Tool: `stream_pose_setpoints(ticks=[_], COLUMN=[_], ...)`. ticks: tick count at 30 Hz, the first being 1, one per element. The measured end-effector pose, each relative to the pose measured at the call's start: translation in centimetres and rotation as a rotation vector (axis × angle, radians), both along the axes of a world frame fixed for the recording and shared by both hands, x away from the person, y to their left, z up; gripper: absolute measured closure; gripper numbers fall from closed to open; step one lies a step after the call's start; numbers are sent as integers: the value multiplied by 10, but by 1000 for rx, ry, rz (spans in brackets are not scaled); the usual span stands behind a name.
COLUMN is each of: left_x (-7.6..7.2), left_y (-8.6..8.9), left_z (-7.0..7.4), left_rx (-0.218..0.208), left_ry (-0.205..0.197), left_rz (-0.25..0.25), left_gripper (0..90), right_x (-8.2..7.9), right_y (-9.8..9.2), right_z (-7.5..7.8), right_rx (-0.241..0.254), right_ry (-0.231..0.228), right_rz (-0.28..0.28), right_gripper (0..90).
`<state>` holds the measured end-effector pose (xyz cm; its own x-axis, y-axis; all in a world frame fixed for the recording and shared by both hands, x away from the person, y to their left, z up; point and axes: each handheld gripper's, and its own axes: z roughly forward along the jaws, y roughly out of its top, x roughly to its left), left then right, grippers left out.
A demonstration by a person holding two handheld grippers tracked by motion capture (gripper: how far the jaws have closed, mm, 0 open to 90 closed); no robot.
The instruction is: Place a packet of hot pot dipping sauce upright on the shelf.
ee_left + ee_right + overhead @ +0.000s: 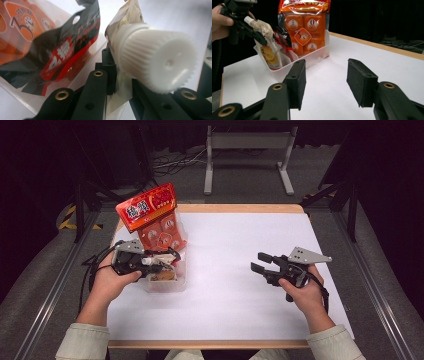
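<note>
High view, left to right. Left gripper (167, 261): held over a clear plastic tub (181, 279), jaws clamped on the neck of a spouted pouch (268, 50) just below its white ribbed cap (160, 56). The pouch body hangs from the jaws down into the tub's near end. Orange snack bag (155, 215): stands upright in the tub beyond the gripper, rising well above it. Small dark red-printed packet (283, 37): in the tub between pouch and orange bag, just beside the jaws. White tabletop (235, 240): bears the tub. Right gripper (259, 261): well apart from the tub, low over bare tabletop, jaws moderately wide with nothing between the pads (297, 82), pointing toward the tub.
</note>
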<state>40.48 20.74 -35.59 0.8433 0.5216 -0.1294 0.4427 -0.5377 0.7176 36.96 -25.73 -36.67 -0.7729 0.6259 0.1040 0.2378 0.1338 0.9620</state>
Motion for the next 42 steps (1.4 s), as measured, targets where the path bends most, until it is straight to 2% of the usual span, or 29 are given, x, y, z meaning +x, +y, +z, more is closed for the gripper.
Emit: stream_pose_setpoints(ticks=[9, 11, 13, 15, 16, 19, 20, 22, 24, 26, 28, 30, 35, 38, 42], left_x=[-1, -2, -4, -7, -8, -16, -16, -24, -31, -40, -47, -58, -77, -82, -86], left_y=[0, 2, 2, 2, 3, 3, 3, 3, 4, 7, 10, 18, 41, 50, 56], left_z=[-2, -1, 1, 2, 4, 9, 9, 15, 20, 24, 26, 25, 13, 5, -6], left_rx=[-10, -31, -25, -40, -50, -85, -85, -90, -119, -128, -139, -161, -215, -197, -203], left_ry=[-5, -10, -18, -53, -83, -163, -163, -223, -250, -286, -301, -316, -290, -275, -247], left_rz=[2, 17, 28, 48, 53, 55, 55, 58, 61, 80, 99, 138, 207, 263, 317], left_gripper=[850, 770, 717, 530, 392, 211, 172, 145, 123, 113, 103, 92, 71, 38, 26], right_x=[0, 0, 0, 0, 0, 0, 0, 0, 0, -1, -2, -4, -9, -10, -12], right_y=[1, 0, 0, 0, 0, 0, 0, -1, -3, -5, -8, -13, -26, -32, -39], right_z=[0, 0, 0, 0, 0, 0, 0, 0, 1, 2, 3, 4, 5, 2, -2], right_rx=[5, 6, 7, 6, 6, 3, 3, 3, -1, -1, -5, -14, -28, -34, -45], right_ry=[3, 3, 3, 3, 2, 2, 2, 5, 3, -1, -7, -18, -36, -33, -21], right_rz=[0, 0, -1, -1, -1, -4, -4, -3, -7, -14, -21, -35, -71, -88, -108], right_gripper=[491, 488, 485, 482, 481, 475, 475, 467, 454, 442, 427, 412, 382, 372, 350])
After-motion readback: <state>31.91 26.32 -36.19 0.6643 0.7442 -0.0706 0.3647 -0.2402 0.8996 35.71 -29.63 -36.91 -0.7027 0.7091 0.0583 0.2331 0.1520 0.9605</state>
